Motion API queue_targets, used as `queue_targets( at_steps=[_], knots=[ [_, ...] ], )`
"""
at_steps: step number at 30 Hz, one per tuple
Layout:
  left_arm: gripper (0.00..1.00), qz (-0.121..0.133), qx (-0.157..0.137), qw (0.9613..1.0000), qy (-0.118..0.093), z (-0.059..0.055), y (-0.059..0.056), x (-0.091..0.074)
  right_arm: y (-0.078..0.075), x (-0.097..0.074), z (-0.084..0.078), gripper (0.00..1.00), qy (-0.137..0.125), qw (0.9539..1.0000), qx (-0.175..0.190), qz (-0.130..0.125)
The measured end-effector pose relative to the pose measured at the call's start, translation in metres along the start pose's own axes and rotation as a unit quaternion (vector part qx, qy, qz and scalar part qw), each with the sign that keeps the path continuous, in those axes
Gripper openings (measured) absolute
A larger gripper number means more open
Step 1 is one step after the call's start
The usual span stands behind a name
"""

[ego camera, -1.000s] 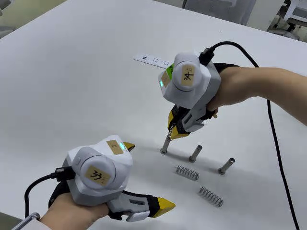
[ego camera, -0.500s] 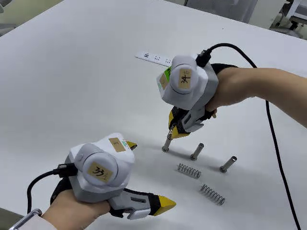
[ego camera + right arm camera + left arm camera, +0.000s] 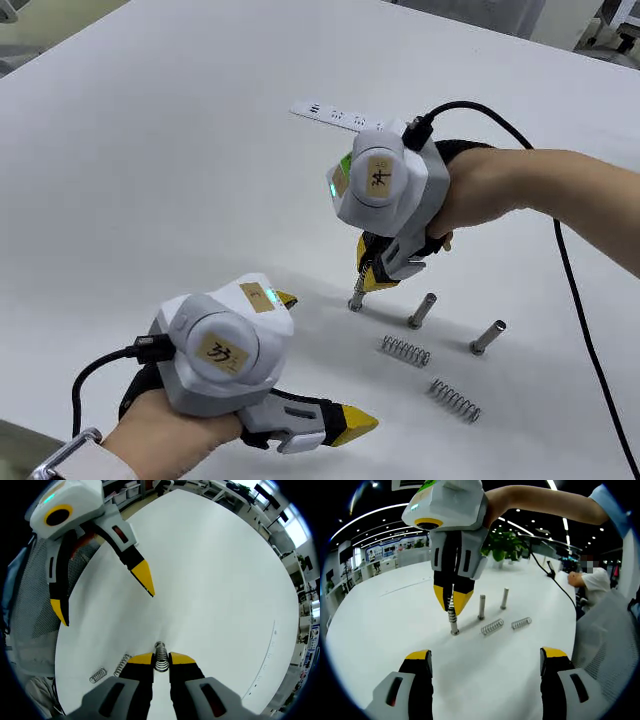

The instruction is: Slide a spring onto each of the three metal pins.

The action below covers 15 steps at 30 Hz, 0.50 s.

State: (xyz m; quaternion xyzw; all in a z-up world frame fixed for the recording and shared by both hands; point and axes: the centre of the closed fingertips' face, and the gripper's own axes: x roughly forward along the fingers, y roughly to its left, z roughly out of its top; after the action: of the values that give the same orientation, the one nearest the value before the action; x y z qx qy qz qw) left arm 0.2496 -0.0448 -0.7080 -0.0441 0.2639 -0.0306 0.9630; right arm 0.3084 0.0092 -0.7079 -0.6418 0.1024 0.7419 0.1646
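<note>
Three metal pins stand on the white table: the left pin (image 3: 356,299), the middle pin (image 3: 422,310) and the right pin (image 3: 488,337). My right gripper (image 3: 374,277) is shut on a spring (image 3: 160,657) and holds it upright right over the left pin (image 3: 454,628), with the spring (image 3: 451,607) at the pin's top. Two loose springs (image 3: 405,350) (image 3: 454,399) lie just in front of the pins. My left gripper (image 3: 325,365) hovers open with nothing in it, nearer to me and left of the pins; its jaws (image 3: 486,655) frame the scene.
A white power strip (image 3: 335,115) lies on the table beyond the pins. A black cable (image 3: 562,250) trails along the person's right arm. A seated person (image 3: 592,582) and office surroundings are beyond the table's edge.
The right gripper has sunk slightly with the spring, closer onto the left pin. The left gripper has stayed roughly where it was, open. The head camera has shifted a little.
</note>
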Motion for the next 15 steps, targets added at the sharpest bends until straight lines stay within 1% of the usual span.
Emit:
queue_targets(
  at_steps=[5,15],
  knots=[
    [0.91,-0.001,0.000,1.0000,0.001,0.000,-0.001,0.000,0.001,0.011,-0.002,0.13,0.006,1.0000,-0.001,0.000],
    [0.90,-0.004,-0.001,1.0000,0.005,-0.002,-0.003,0.001,0.001,0.026,-0.005,0.13,0.011,0.9999,0.002,-0.005]
  ],
)
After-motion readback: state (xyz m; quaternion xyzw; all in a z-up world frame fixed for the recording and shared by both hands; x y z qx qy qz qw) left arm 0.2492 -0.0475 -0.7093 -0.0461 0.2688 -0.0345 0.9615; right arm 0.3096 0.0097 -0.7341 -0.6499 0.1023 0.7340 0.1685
